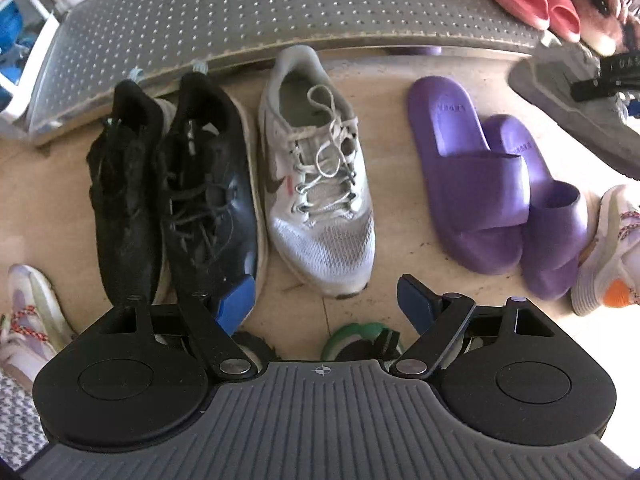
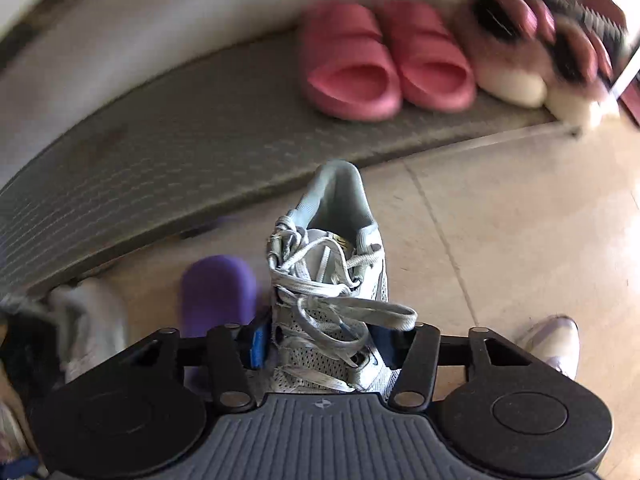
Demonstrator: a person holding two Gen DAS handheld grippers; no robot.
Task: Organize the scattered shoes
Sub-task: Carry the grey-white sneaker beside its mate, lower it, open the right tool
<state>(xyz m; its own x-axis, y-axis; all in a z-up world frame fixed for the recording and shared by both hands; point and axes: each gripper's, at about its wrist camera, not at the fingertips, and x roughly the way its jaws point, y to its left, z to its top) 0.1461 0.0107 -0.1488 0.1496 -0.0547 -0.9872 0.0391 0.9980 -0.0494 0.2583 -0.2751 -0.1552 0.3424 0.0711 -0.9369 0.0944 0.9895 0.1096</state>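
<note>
In the left wrist view my left gripper (image 1: 326,300) is open and empty, just in front of a white-grey sneaker (image 1: 316,184) on the floor. A pair of black sneakers (image 1: 176,192) lies to its left and a pair of purple slides (image 1: 492,192) to its right. In the right wrist view my right gripper (image 2: 324,344) is shut on a matching grey sneaker (image 2: 332,292), held above the floor with its heel pointing at the shoe rack (image 2: 160,152). That held sneaker also shows at the right edge of the left wrist view (image 1: 576,104).
The perforated metal rack shelf (image 1: 240,12) holds pink slides (image 2: 384,64) and fluffy pink slippers (image 2: 520,52) at its right end. White sneakers with colourful laces lie at the floor's left (image 1: 28,320) and right (image 1: 612,248). A green roll (image 1: 360,334) lies under my left gripper.
</note>
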